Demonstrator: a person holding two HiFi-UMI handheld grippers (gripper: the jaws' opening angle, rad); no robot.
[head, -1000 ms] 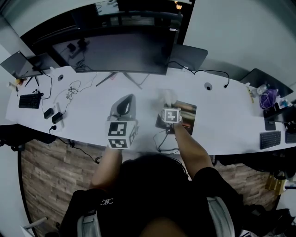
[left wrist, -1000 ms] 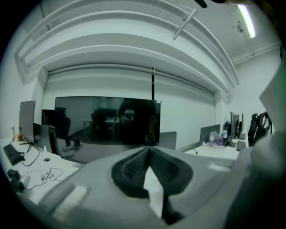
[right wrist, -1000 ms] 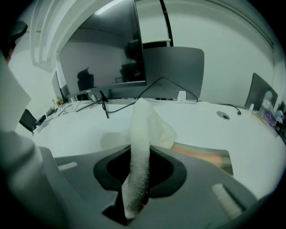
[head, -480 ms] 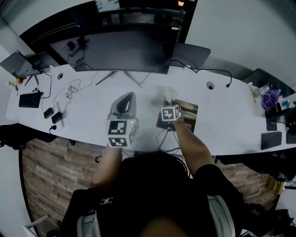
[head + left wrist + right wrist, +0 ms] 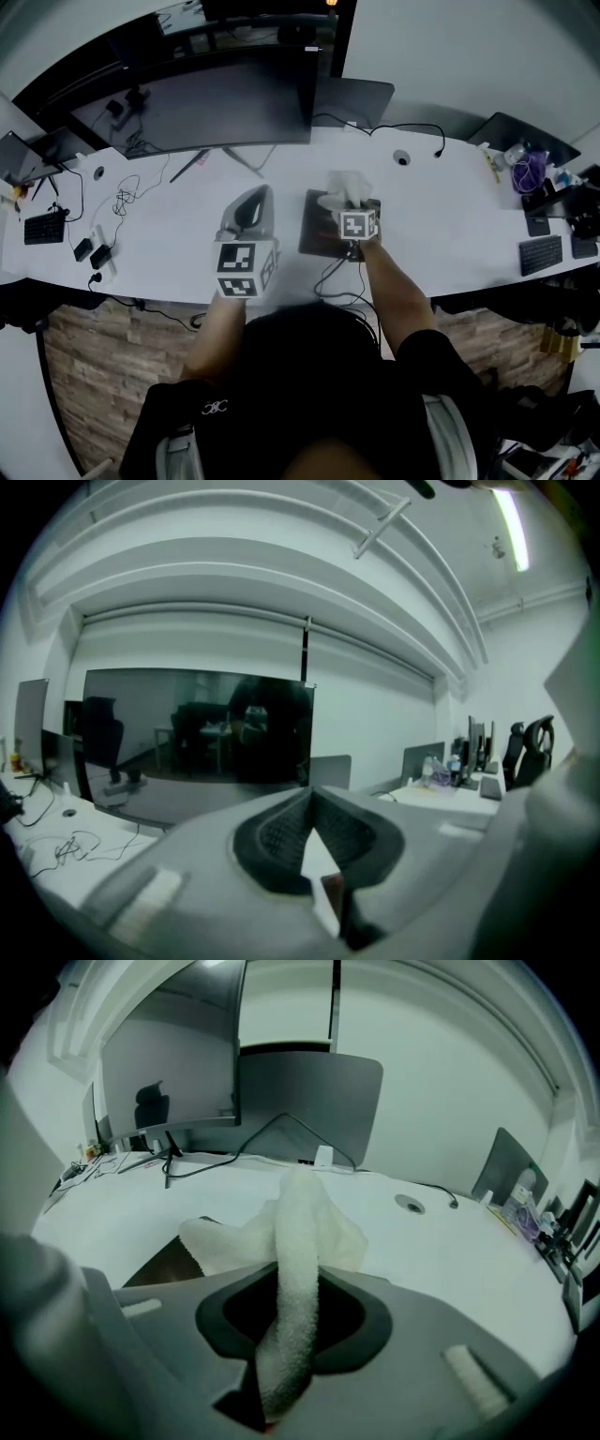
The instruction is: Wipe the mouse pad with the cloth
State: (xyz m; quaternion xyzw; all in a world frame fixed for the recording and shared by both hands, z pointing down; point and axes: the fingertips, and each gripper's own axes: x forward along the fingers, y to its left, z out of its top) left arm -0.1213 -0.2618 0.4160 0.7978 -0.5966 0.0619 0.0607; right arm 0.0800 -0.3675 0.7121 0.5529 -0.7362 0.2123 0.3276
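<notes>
A dark mouse pad (image 5: 322, 235) lies on the white desk (image 5: 441, 216) in front of me. My right gripper (image 5: 346, 208) is over the pad's right part, shut on a white fluffy cloth (image 5: 344, 189). In the right gripper view the cloth (image 5: 298, 1241) runs up between the jaws and spreads over the pad's (image 5: 165, 1263) far edge. My left gripper (image 5: 254, 201) is held above the desk to the left of the pad. Its jaws are shut with nothing in them, as the left gripper view (image 5: 313, 802) shows.
A wide dark monitor (image 5: 214, 105) stands at the back, a smaller screen (image 5: 353, 99) beside it. Loose cables (image 5: 124, 200) and a keyboard (image 5: 42, 227) lie at the left, another keyboard (image 5: 543, 254) at the right. A cable (image 5: 333, 274) runs from the pad to the desk's front edge.
My right gripper has carried the cloth rightward across the pad, so more bare pad now shows on its left. The left gripper has stayed where it was.
</notes>
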